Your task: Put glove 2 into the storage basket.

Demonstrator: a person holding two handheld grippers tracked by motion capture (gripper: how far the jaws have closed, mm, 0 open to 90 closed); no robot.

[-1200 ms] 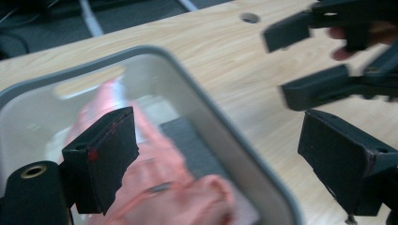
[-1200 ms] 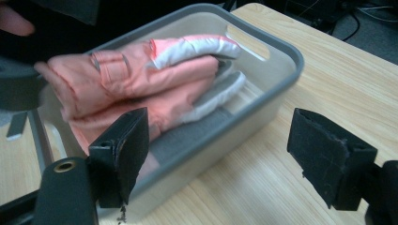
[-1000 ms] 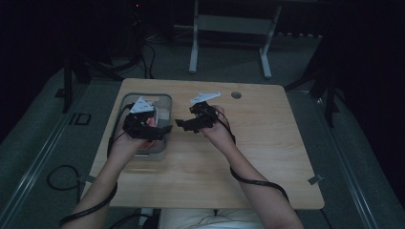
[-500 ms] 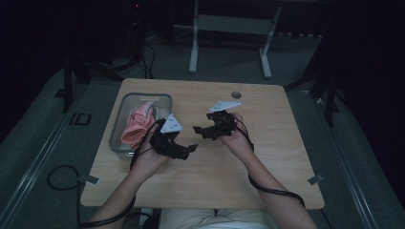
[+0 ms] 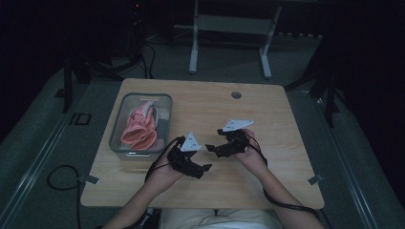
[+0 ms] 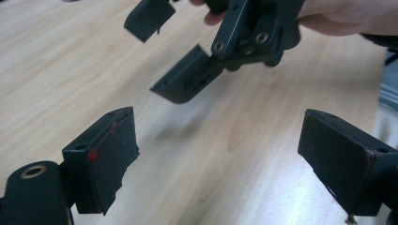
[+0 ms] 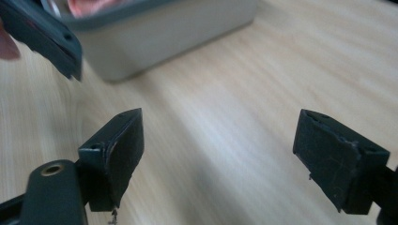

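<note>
Grippers both stand empty over the bare wood of the bench (image 5: 286, 124), at its near middle. The left gripper (image 5: 203, 168) points toward the right gripper (image 5: 213, 149); the two sit near each other, apart, tips almost facing.

Left gripper (image 6: 218, 154): jaws spread wide, nothing between the pads, bench surface visible through the gap. The right gripper (image 6: 185, 56) appears ahead of it in the left gripper view, just beyond its tips, not touching, held by a hand (image 6: 342, 21).

Right gripper (image 7: 218, 152): jaws likewise wide apart, nothing held, bare wood between them.

Pink cloth (image 5: 139, 130) lies bunched inside the grey tray (image 5: 165, 98), which sits on the left part of the bench. From the high view the tray is left of and beyond both grippers. The left gripper is the nearer of the two, just off the tray's near right corner, apart from it; the right gripper is farther off to the right. Neither gripper touches tray or cloth.

In the right gripper view the tray (image 7: 187, 33) stands ahead and to the upper left of the open jaws, with a strip of the cloth (image 7: 89, 5) showing above its rim. One jaw of the left gripper (image 7: 44, 35) intrudes at the upper left corner.
</note>
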